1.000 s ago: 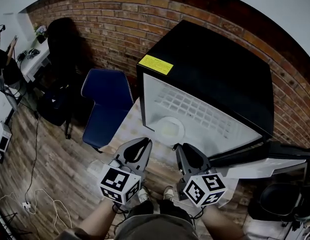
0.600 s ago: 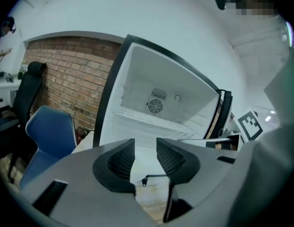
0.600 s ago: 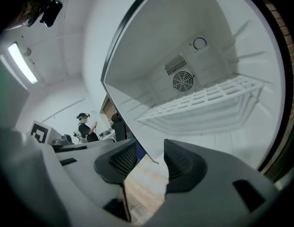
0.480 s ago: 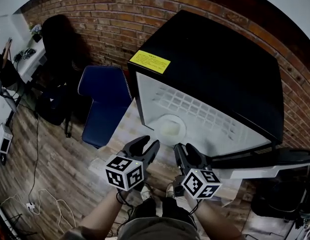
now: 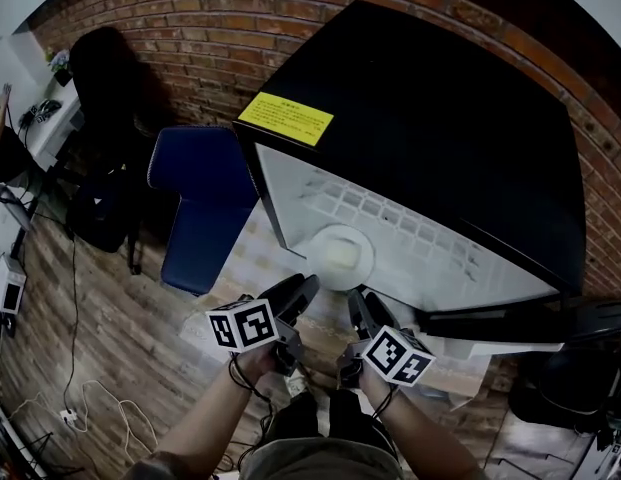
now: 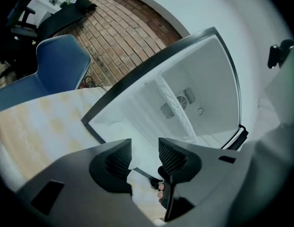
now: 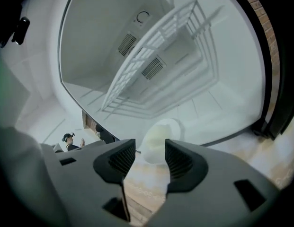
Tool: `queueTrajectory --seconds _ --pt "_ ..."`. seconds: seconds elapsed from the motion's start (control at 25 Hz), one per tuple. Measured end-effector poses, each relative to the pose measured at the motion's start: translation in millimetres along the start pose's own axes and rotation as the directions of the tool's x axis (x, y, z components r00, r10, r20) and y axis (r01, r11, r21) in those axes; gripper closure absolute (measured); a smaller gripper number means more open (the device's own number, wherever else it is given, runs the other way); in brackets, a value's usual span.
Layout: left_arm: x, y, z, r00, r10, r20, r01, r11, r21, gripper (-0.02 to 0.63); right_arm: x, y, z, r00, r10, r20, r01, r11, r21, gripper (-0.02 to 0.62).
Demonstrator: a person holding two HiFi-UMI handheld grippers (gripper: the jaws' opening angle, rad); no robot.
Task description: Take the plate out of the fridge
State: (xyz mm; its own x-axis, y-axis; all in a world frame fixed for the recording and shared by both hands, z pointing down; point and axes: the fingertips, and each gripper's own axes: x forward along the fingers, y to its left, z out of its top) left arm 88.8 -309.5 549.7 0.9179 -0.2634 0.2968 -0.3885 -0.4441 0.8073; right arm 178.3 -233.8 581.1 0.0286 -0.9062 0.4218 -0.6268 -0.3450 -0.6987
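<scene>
A black fridge (image 5: 420, 118) stands with its door swung open and its white inside showing. On the fridge floor near the front lies a round white plate (image 5: 340, 256), also seen in the right gripper view (image 7: 158, 137). My left gripper (image 5: 298, 292) hovers just in front of the fridge's opening, left of the plate. Its jaws (image 6: 144, 151) are opening and hold nothing. My right gripper (image 5: 357, 304) is just short of the plate's near rim. Its jaws (image 7: 150, 151) are opening too, with the plate beyond them and nothing between.
A white wire shelf (image 7: 151, 56) spans the fridge above the plate. The open door (image 5: 510, 320) juts out at the right. A blue chair (image 5: 202, 203) stands left of the fridge against a brick wall. Cables (image 5: 90, 398) lie on the wooden floor.
Both grippers' jaws have gone from nearly shut to open. Both have come closer to the fridge's opening, and the head view has moved in on the fridge.
</scene>
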Motion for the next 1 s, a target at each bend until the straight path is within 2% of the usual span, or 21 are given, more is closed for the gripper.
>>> queueTrajectory --seconds 0.16,0.32,0.48,0.72,0.88,1.0 --pt "14 14 -10 0.998 -0.061 0.006 0.061 0.992 -0.111 0.439 14 -18 -14 0.999 -0.017 -0.033 0.021 0.994 0.104 0.416" --pt "26 30 -19 0.997 -0.071 0.011 0.072 0.982 -0.175 0.439 24 -31 -24 0.998 -0.021 -0.057 0.032 0.980 0.199 0.416" --pt "26 44 -26 0.998 -0.057 0.031 0.063 0.965 -0.253 0.439 31 -40 -37 0.997 -0.015 -0.073 0.035 0.959 0.281 0.416" --pt "32 68 -36 0.999 -0.031 0.033 0.040 0.937 -0.348 0.439 44 -52 -48 0.998 0.005 -0.064 0.021 0.911 0.412 0.419" --pt "40 76 -37 1.000 -0.018 0.024 0.025 0.927 -0.374 0.439 54 -50 -46 0.997 0.035 -0.062 -0.003 0.888 0.460 0.427" --pt "47 78 -39 0.999 -0.032 0.032 0.042 0.909 -0.416 0.440 58 -47 -43 0.997 0.062 -0.043 -0.033 0.863 0.503 0.433"
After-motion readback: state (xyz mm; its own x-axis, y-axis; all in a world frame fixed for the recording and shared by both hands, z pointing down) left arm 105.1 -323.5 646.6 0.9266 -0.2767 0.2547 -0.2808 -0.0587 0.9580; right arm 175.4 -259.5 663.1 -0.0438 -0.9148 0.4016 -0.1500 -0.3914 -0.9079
